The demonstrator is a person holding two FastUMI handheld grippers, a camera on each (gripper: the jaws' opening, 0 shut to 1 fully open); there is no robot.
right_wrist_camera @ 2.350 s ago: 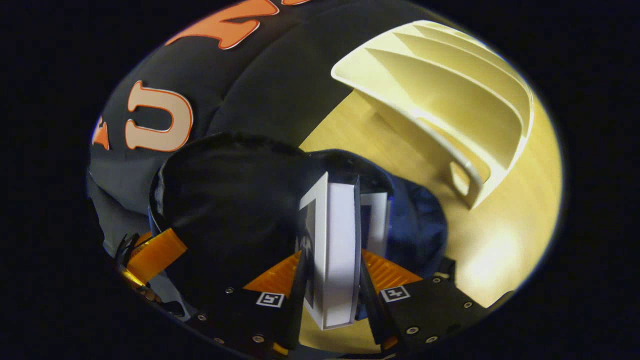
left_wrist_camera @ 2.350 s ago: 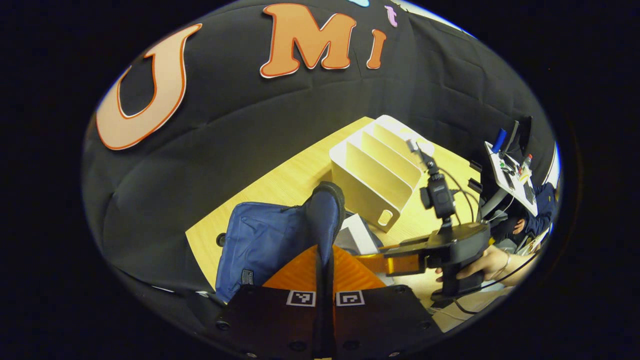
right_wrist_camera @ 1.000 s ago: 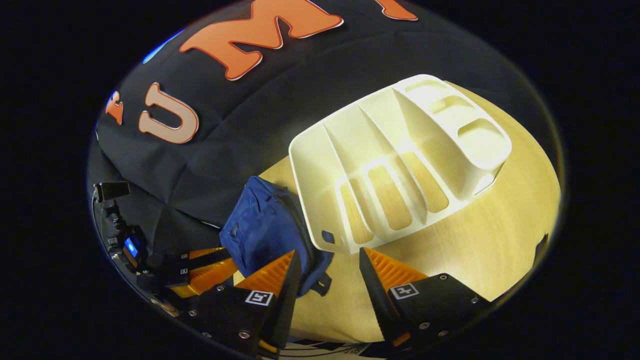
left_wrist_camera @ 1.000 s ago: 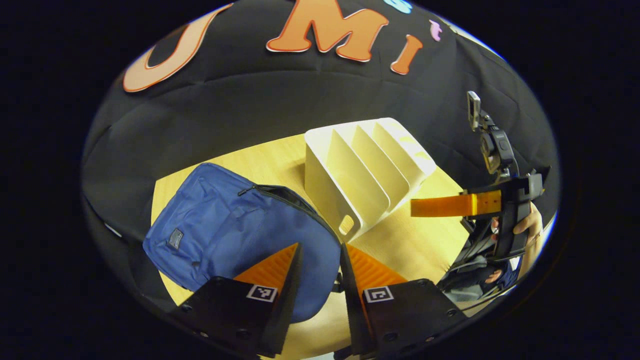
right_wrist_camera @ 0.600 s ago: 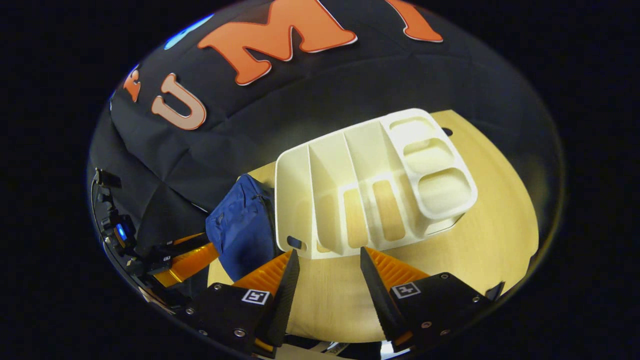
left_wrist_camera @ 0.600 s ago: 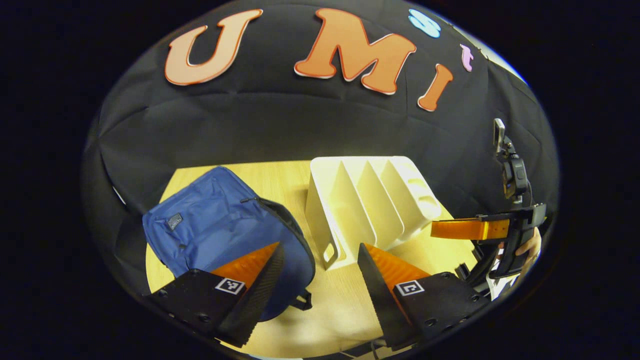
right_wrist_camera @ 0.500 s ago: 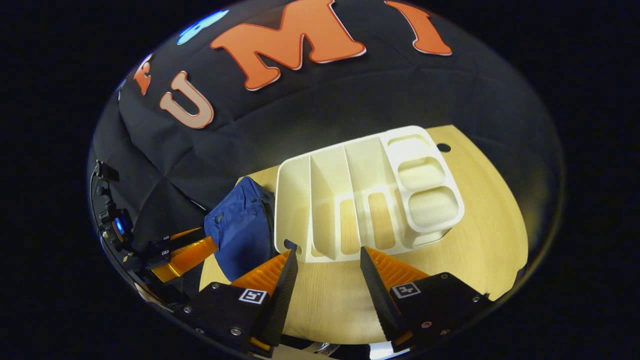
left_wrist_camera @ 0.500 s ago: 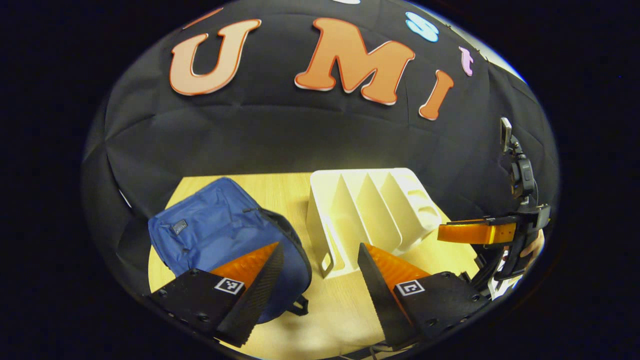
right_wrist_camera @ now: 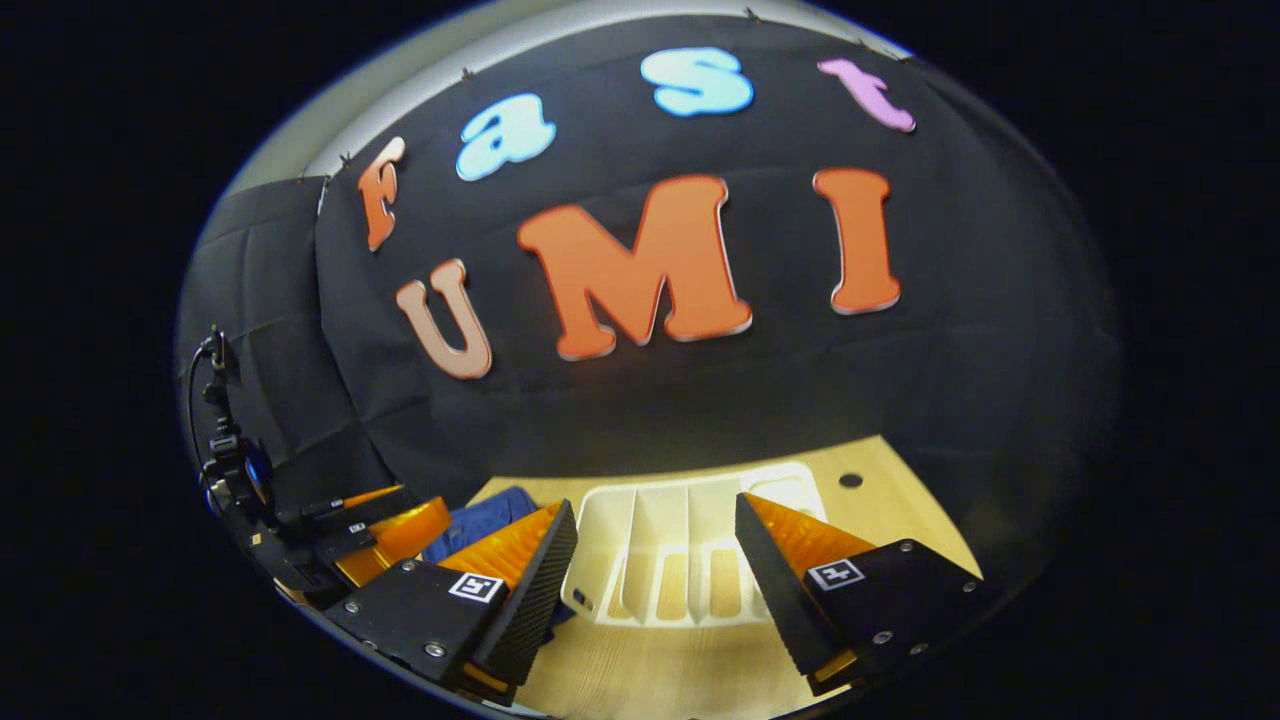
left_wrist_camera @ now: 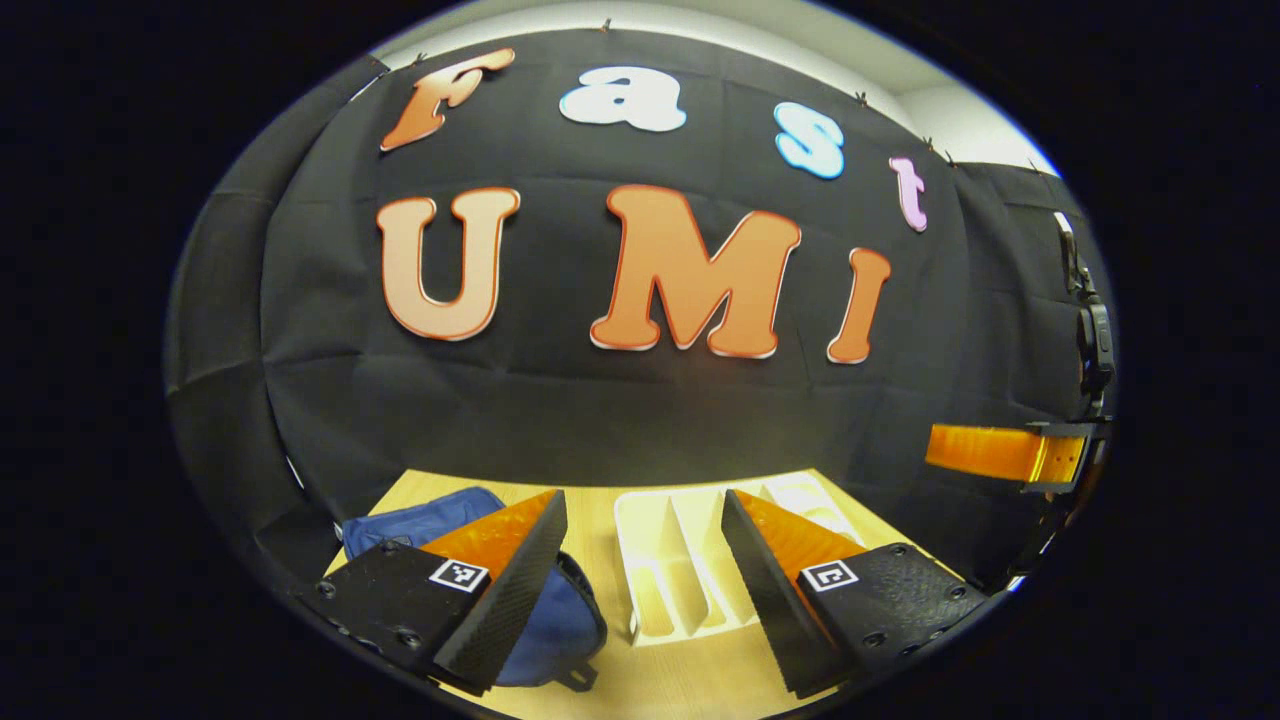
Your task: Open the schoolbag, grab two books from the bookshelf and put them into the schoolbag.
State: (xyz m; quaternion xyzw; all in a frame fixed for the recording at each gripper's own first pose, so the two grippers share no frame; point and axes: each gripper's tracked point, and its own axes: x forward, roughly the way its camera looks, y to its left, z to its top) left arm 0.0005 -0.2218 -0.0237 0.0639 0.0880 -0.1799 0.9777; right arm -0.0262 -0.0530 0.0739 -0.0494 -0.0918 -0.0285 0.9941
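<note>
Both my grippers are up off the table [left_wrist_camera: 690,690], aimed mostly at the booth wall. My left gripper [left_wrist_camera: 640,590] has its fingers spread wide, nothing between them. My right gripper [right_wrist_camera: 655,590] is spread wide too, holding nothing.

In the left gripper view, the bag [left_wrist_camera: 560,625] lies flat on the table at lower left, partly behind my left finger; its dark rim shows at the right edge, but I can't tell how far the opening gapes. Just right of it stands the shelf [left_wrist_camera: 660,570], dividers upright, slots with no books in them as far as I can see. The bag and shelf are close; touching or not, I can't tell. The other gripper pokes in at far right, one finger level, above and well apart from the table.

In the right gripper view, the shelf sits between my fingers, slotted floor visible. The bag peeks out left of it, behind my left finger. The other gripper hangs at far left, near the bag. No books visible to me; can't say if they're inside the bag.
</note>
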